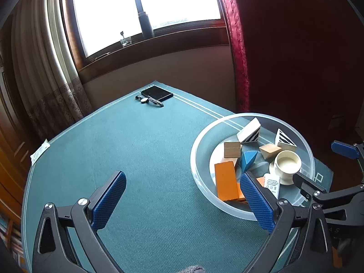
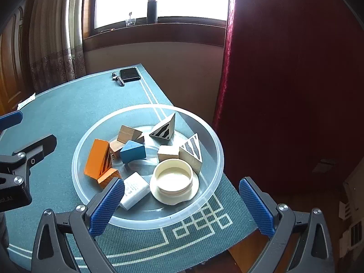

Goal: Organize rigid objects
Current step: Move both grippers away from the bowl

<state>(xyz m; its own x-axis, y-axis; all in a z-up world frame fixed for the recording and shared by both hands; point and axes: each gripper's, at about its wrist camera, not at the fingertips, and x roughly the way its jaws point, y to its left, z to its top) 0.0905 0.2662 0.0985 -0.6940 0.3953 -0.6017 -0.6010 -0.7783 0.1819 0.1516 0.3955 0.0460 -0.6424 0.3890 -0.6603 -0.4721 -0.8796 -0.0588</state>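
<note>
I held my left gripper (image 1: 182, 200) and right gripper (image 2: 182, 204) with jaws apart, empty, beside the clear plastic bowl (image 2: 204, 136). Wooden blocks (image 2: 133, 151), a cream lid (image 2: 174, 178) and perhaps a white tube (image 2: 134, 190) lay inside it.

Translucent plastic bowl (image 2: 211, 141); woven matt cloth (image 1: 136, 150); wooden blocks (image 2: 133, 151).
</note>
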